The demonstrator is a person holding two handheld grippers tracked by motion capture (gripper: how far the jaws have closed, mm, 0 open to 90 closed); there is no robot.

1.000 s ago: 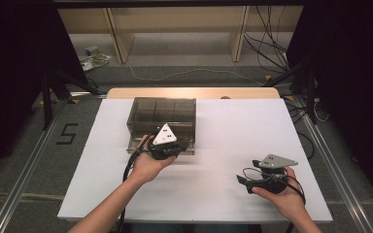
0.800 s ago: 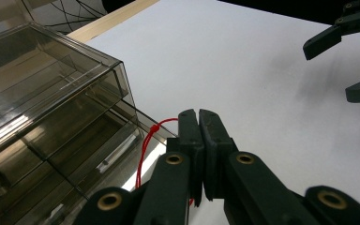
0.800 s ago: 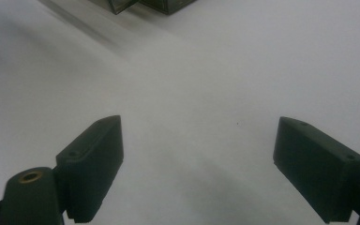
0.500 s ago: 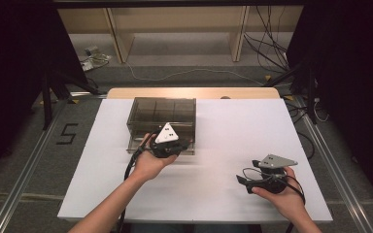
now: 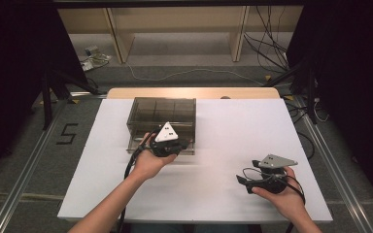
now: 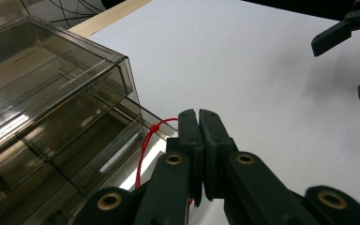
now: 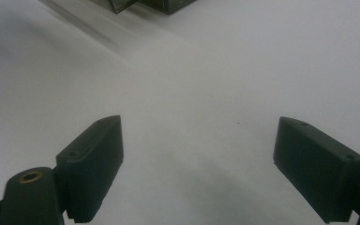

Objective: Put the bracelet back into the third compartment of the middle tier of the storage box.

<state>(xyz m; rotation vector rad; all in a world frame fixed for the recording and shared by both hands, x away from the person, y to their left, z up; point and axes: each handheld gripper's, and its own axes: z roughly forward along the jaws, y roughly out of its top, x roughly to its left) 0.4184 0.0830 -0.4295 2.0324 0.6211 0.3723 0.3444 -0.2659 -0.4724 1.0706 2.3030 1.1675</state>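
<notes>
A smoky see-through drawer box stands on the white table, a little left of the middle. My left gripper is at the box's near front, held in a hand. Its jaws are pressed together, and a thin red cord loops from the bottom drawer's corner and runs in between them. My right gripper rests low over the table at the near right. It is open and pointing left, with bare tabletop between its fingers. It also appears far off as the right gripper in the left gripper view.
The white sheet covers most of the table, with a wooden strip showing along its far edge. Cables trail from both grippers. Beyond the table are shelf legs and loose cables on the floor.
</notes>
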